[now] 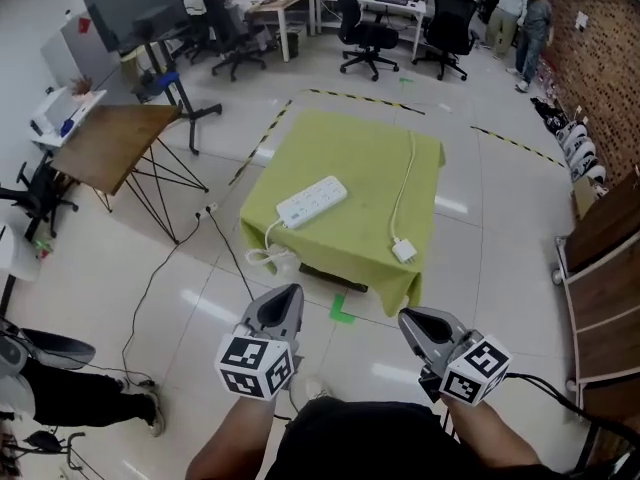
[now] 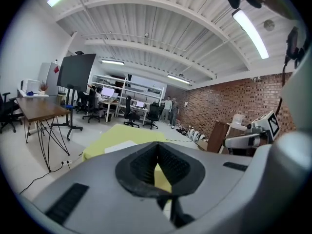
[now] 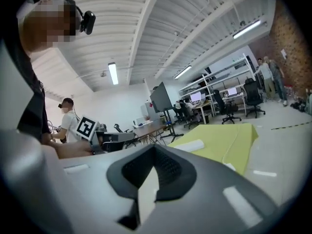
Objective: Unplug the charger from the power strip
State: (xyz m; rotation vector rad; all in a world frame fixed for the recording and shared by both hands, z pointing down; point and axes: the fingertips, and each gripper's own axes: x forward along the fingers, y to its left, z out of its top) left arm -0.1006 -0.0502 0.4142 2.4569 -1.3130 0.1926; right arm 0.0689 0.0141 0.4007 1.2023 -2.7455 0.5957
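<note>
L hand-held gripper [image 1: 289, 294], R hand-held gripper [image 1: 409, 318] closed; white charger [image 1: 404, 250] unplugged.

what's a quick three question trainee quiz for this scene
1. True or false: the charger is plugged into the power strip.
2. The table cloth is: A red, B yellow-green, C blue?
3. Fill in: the left gripper and right gripper are both ____, holding nothing.
Key: 1 false, the charger lies apart from the power strip; 2 B; 3 shut.
</note>
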